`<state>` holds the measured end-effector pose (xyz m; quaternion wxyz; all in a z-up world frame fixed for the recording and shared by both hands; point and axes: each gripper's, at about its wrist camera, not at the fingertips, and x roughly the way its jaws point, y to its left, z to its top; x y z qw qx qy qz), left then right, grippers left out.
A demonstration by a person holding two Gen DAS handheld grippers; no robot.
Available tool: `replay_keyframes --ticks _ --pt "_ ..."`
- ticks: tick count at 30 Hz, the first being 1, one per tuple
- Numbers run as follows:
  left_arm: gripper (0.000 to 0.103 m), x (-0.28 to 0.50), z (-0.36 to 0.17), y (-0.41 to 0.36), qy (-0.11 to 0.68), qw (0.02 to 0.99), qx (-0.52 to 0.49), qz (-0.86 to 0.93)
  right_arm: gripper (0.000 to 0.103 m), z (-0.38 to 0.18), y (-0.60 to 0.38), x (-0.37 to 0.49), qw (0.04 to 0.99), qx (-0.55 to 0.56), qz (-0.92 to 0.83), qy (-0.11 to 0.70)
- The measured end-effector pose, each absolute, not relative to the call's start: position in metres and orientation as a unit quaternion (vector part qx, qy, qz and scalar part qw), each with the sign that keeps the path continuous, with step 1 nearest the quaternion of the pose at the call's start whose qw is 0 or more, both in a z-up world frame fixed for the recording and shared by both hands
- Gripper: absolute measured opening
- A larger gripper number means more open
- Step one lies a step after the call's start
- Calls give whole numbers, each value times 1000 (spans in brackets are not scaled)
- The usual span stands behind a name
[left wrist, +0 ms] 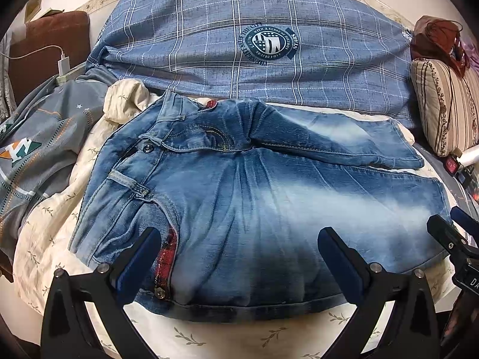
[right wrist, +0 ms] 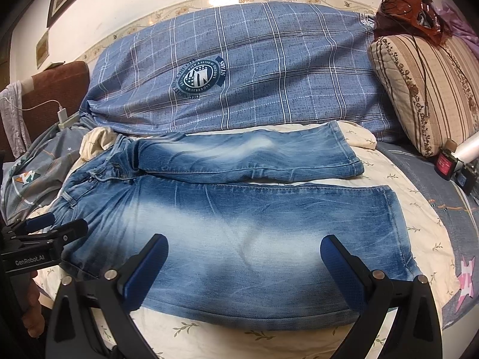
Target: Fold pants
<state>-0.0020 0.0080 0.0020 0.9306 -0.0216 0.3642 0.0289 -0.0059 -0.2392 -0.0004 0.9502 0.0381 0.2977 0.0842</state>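
- Jeans (right wrist: pixel 227 209): one pair, faded blue denim, lying spread out flat on the bed, waistband toward the left, both legs running to the right. The far leg (right wrist: pixel 254 158) lies apart from the near leg (right wrist: pixel 269 227) along most of its length, with a strip of sheet showing between them.
- Waist detail, left wrist view: metal button (left wrist: pixel 147 148) at the open waistband, belt loop (left wrist: pixel 128 184) below it, red plaid lining (left wrist: pixel 166 257) showing at the near pocket edge.
- Cream sheet (right wrist: pixel 191 329): leaf-print, beneath the jeans; it is bunched up just beyond the waistband.
- Left claw (left wrist: pixel 239 254): fingers spread wide apart, holding nothing, poised over the hip and upper thigh of the near leg. Whether the tips touch the denim cannot be told.
- Right claw (right wrist: pixel 244 257): fingers likewise wide apart, gripping nothing, positioned over the middle of the near leg. Contact with the cloth cannot be told.
- The two claws sit side by side along the near edge of the jeans; each shows at the margin of the other's view.
- Blue plaid quilt (right wrist: pixel 239 68): folded in a long bundle along the wall behind the jeans, with a round emblem printed on it.
- Striped pillow (right wrist: pixel 425 95): at the right end of the quilt, with a brown bag (right wrist: pixel 404 9) resting on top.
- Grey patterned cover (left wrist: pixel 39 149): heaped to the left of the waistband.
- White charger (left wrist: pixel 64 64): with cable, near the brown cushion (left wrist: pixel 51 45) at far left.
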Motion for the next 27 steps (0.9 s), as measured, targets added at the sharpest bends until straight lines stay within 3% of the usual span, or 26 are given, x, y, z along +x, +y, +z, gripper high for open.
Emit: replay_keyframes --ticks 20,24,27 --pt "103 -6 5 21 359 931 -54 31 103 -1 -243 -5 947 48 92 303" --pt "103 -16 7 56 354 928 -97 64 103 -9 -275 -11 928 121 121 331" --pt "103 -22 -1 92 372 912 -150 84 103 -26 -332 -23 886 245 130 370"
